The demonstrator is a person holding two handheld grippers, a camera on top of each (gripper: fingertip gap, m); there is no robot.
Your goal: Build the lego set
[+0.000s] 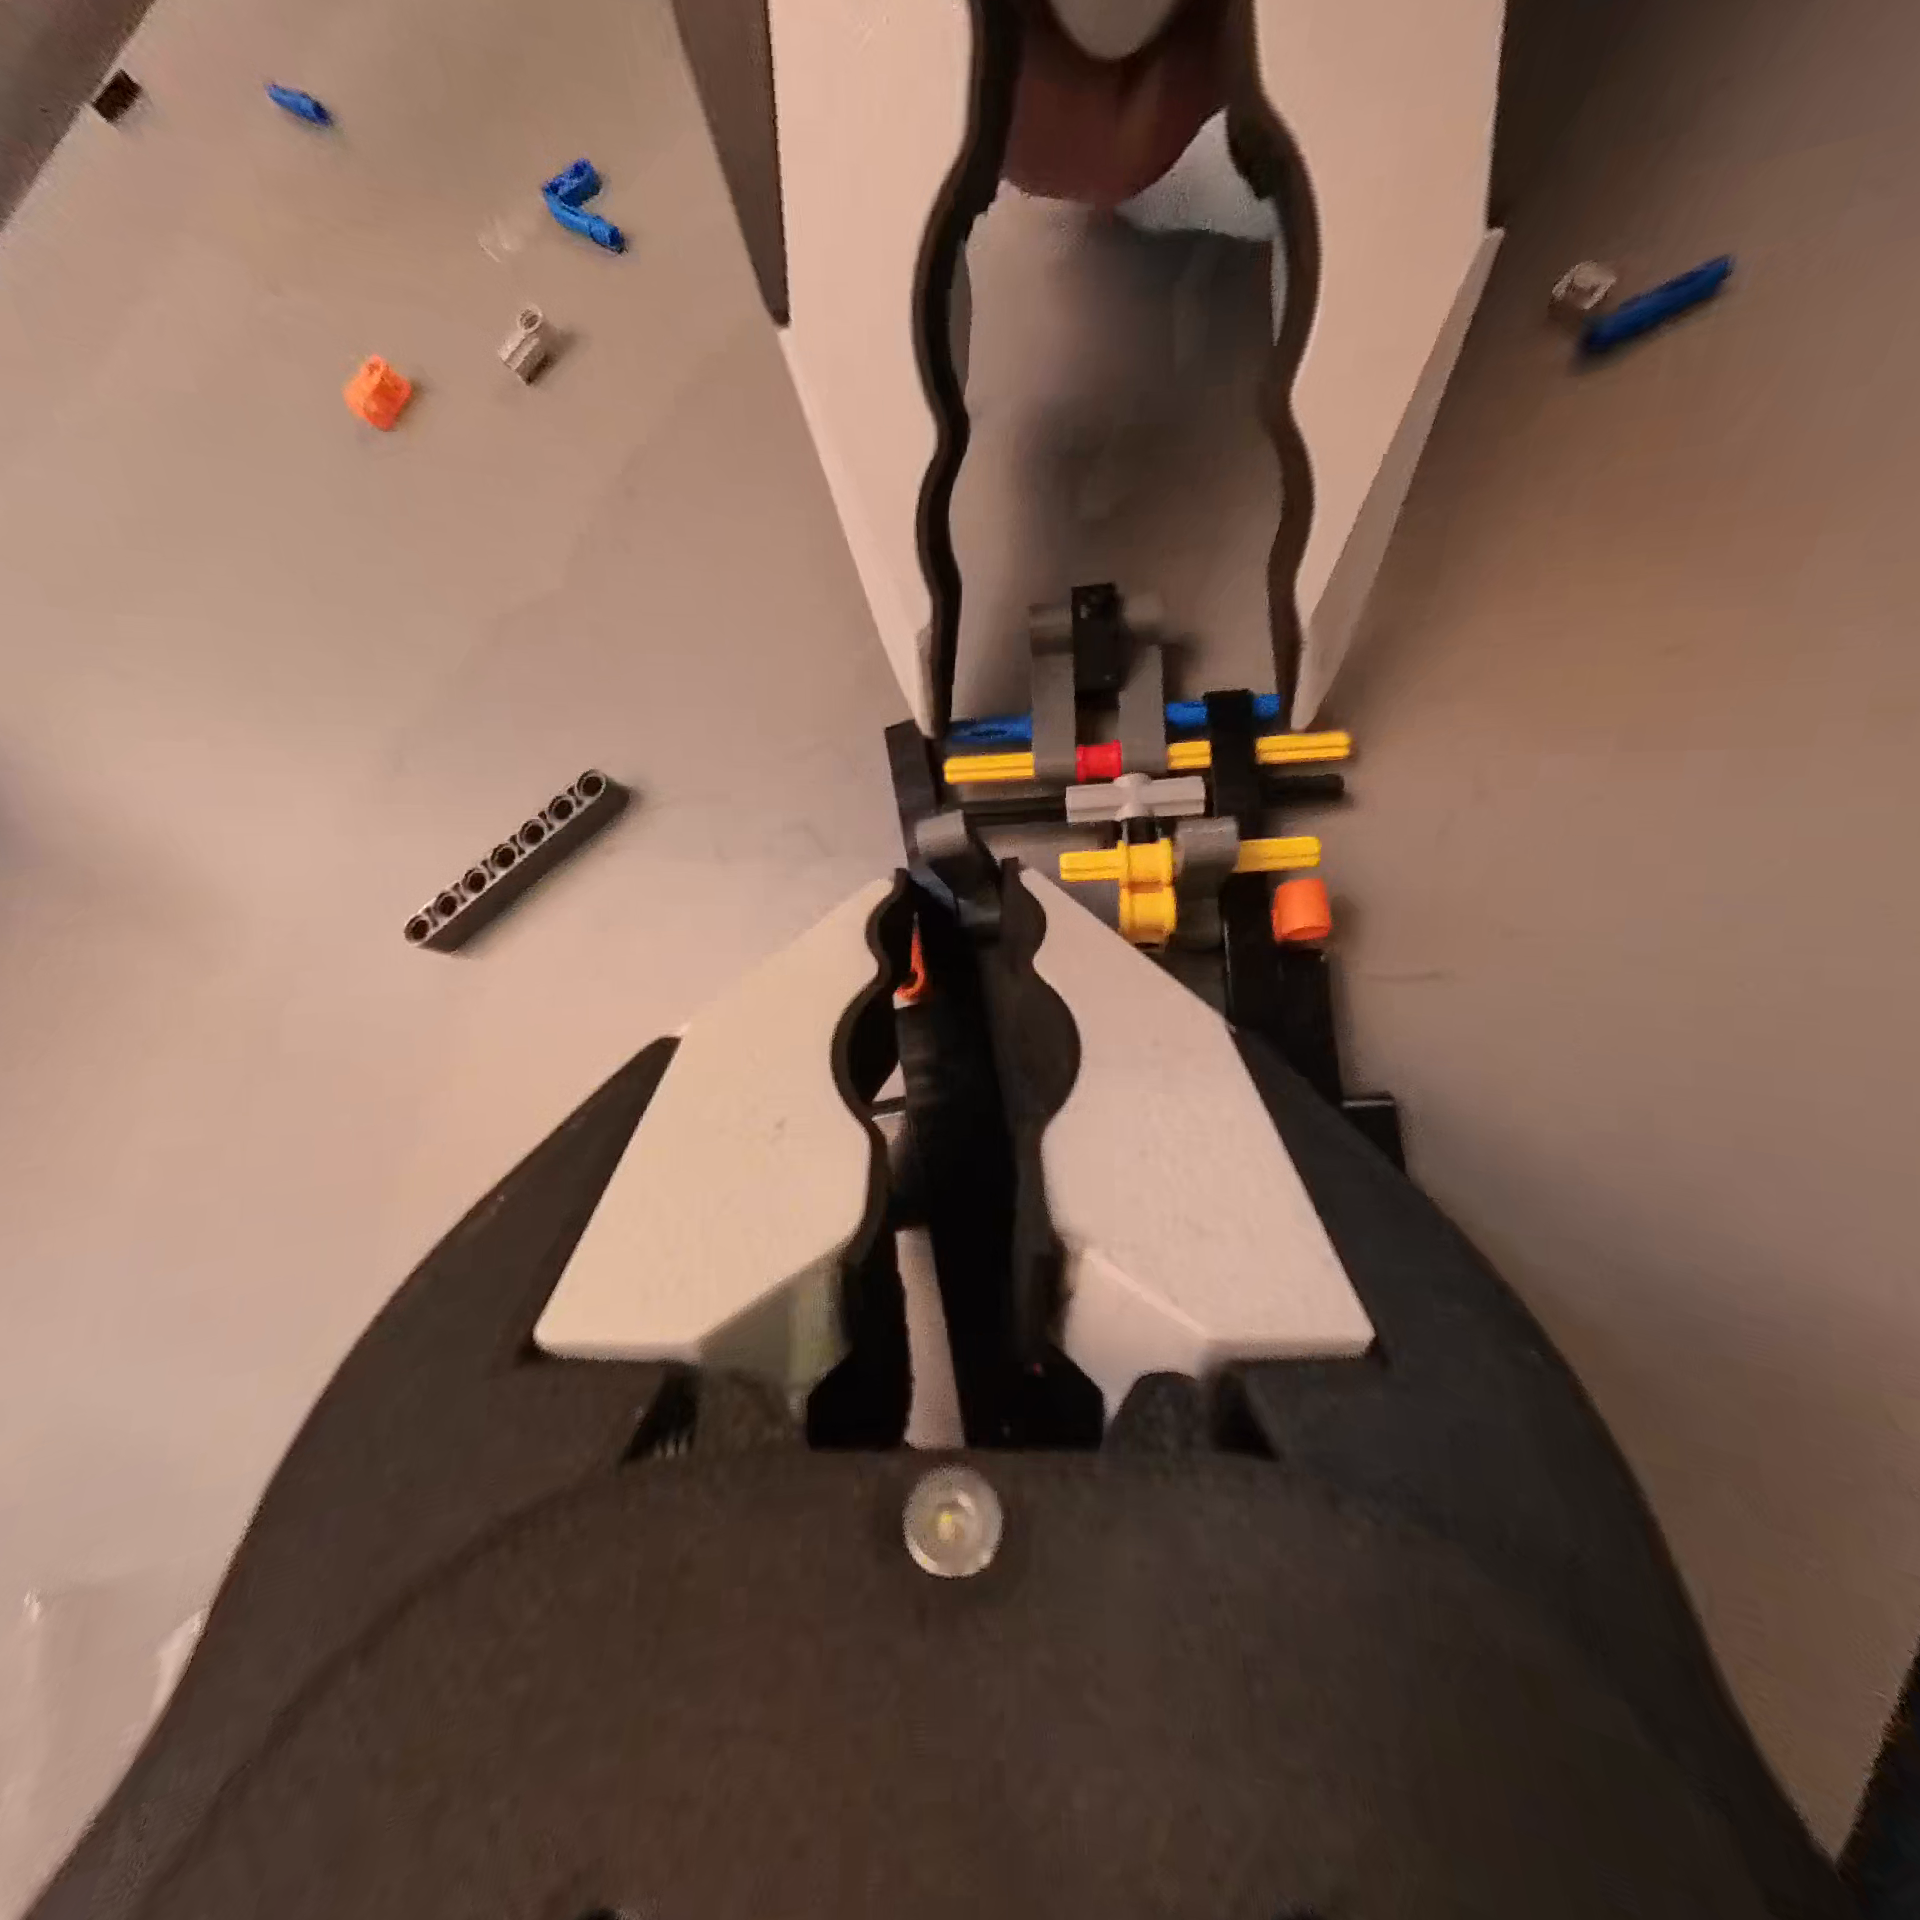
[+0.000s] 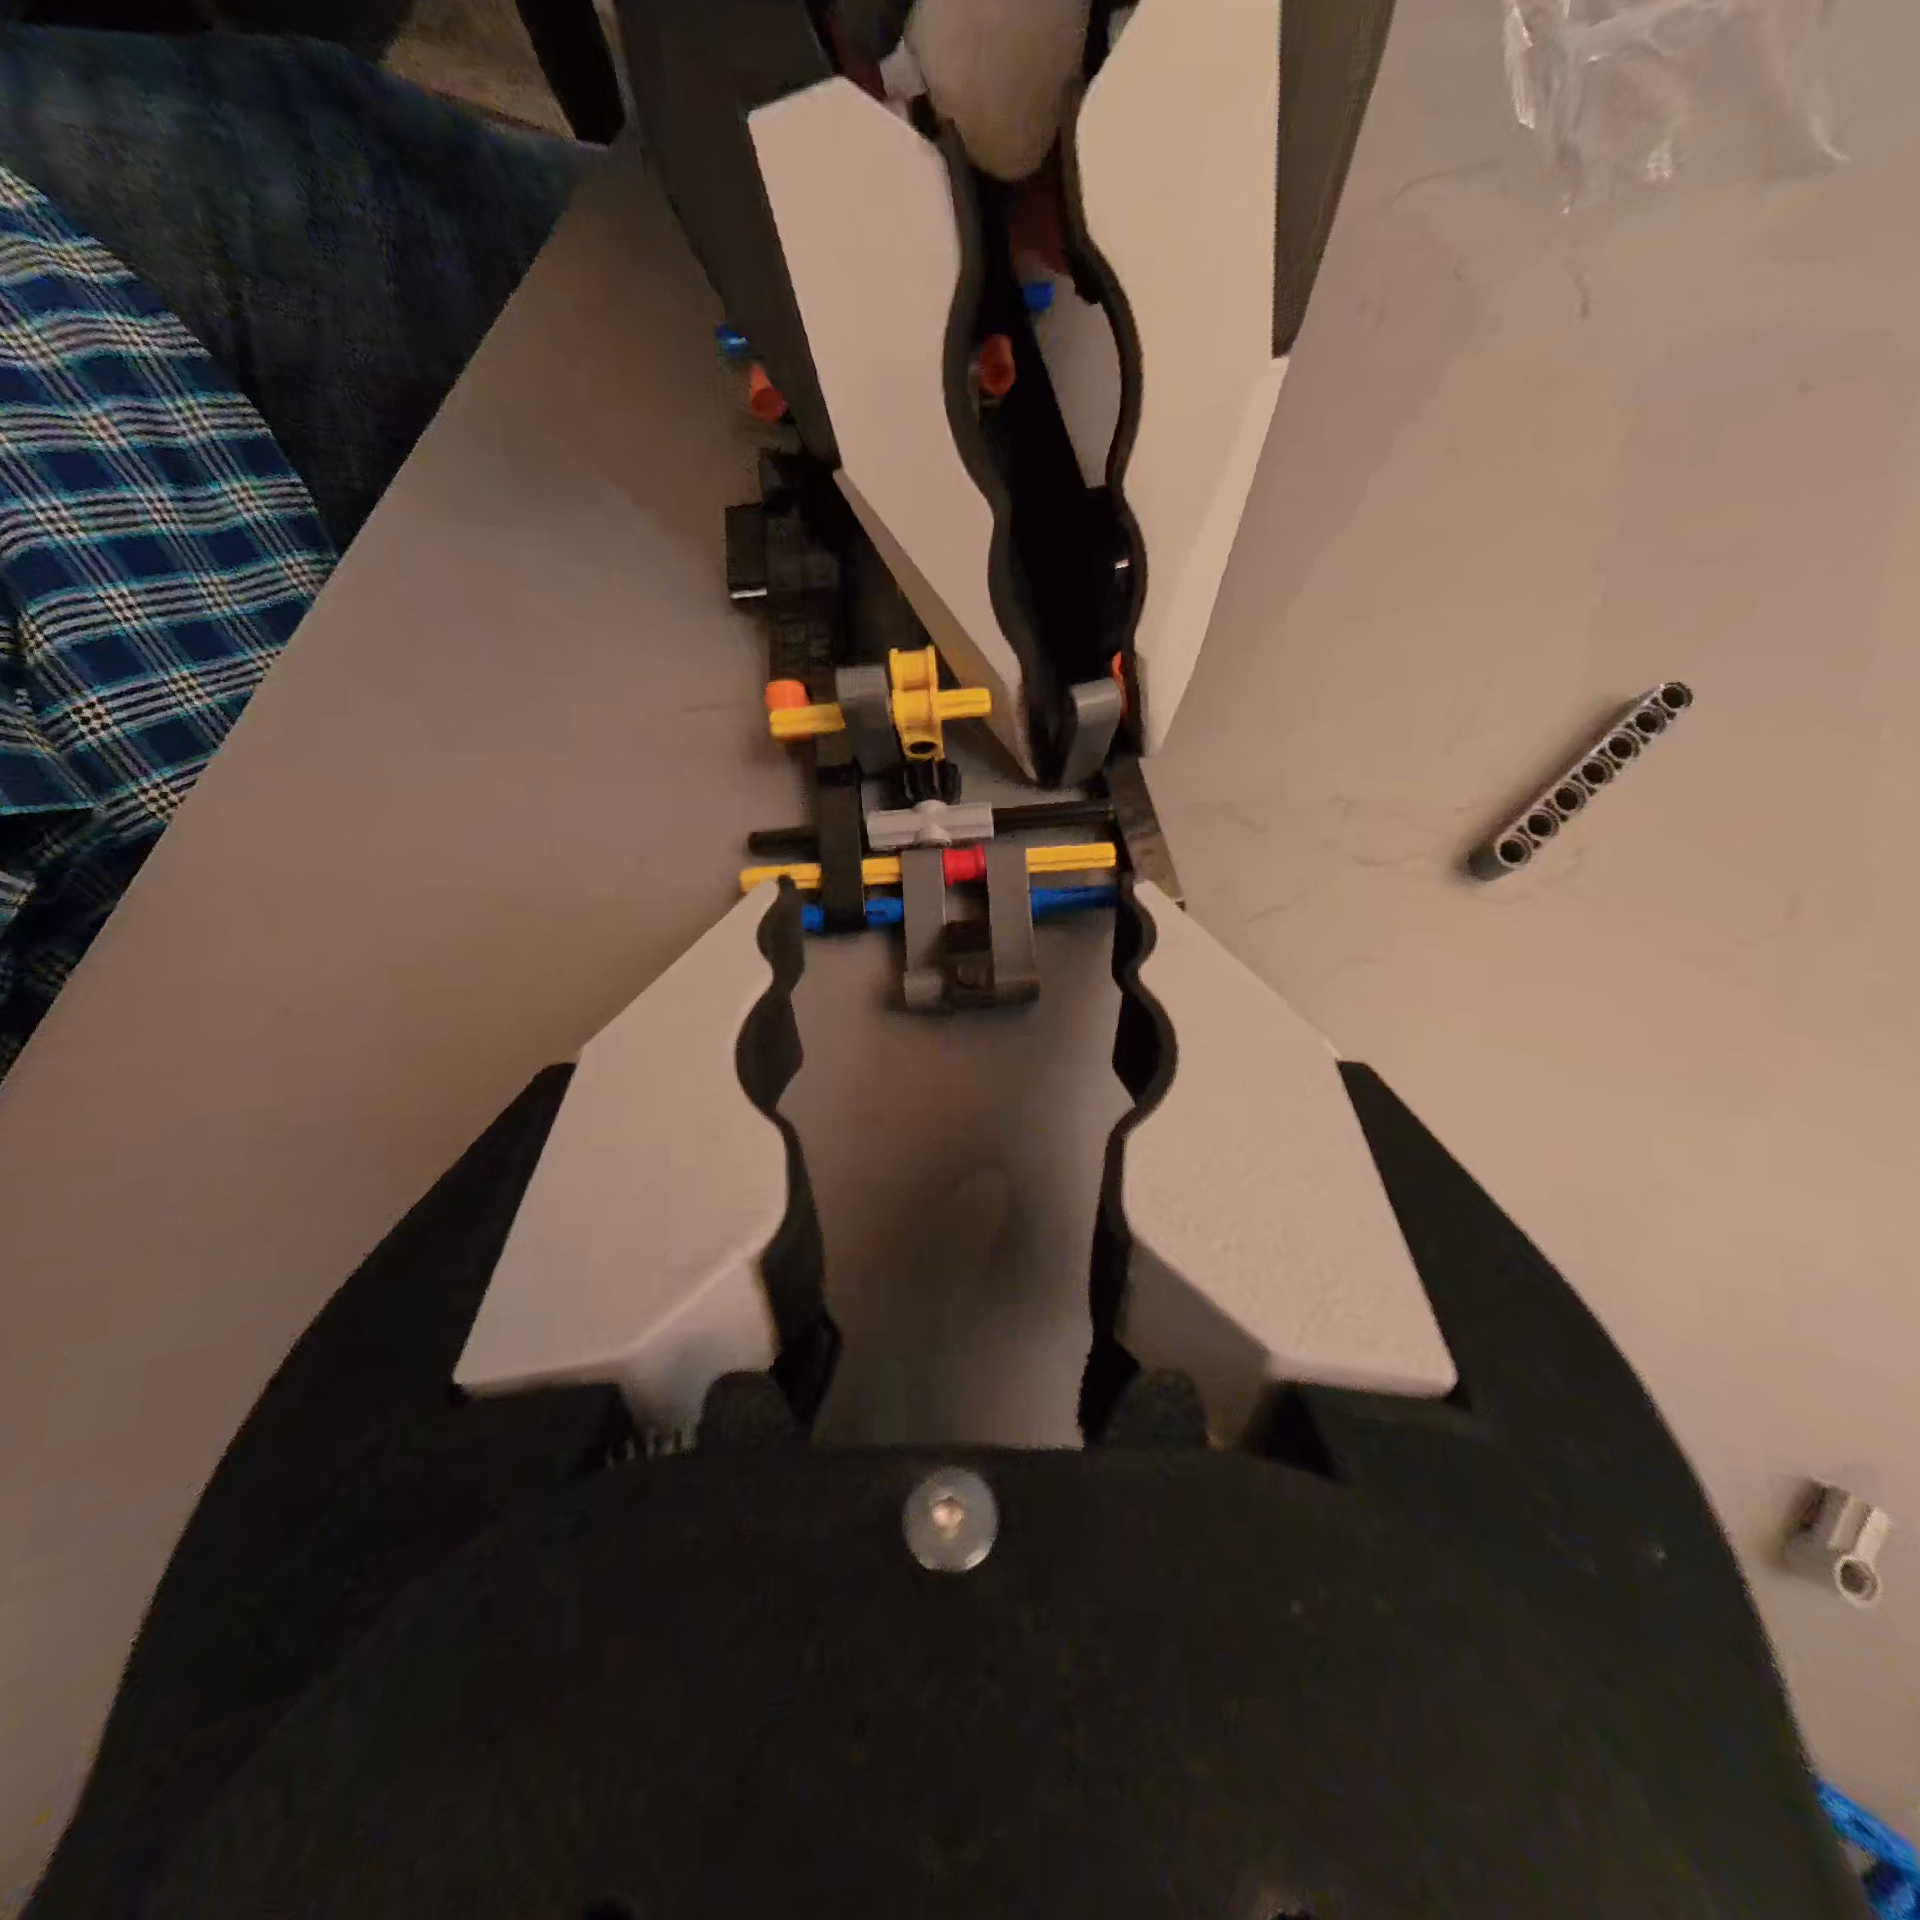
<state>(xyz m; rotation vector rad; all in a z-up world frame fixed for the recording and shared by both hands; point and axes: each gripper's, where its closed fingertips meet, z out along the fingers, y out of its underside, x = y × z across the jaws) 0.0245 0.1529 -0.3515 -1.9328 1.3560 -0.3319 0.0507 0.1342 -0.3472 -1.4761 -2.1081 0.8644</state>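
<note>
On the table (image 1: 312,644), left gripper (image 1: 956,894) clamps the lego assembly (image 1: 1122,790); right gripper (image 2: 951,904) gapes.

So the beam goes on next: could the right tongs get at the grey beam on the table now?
Probably yes: the right tongs are open and the grey beam lies alone on bare table.

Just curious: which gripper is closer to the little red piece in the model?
Right. The right gripper is open around that end, its tips beside the red bush. The left gripper grips the model's black beam, farther off.
</note>
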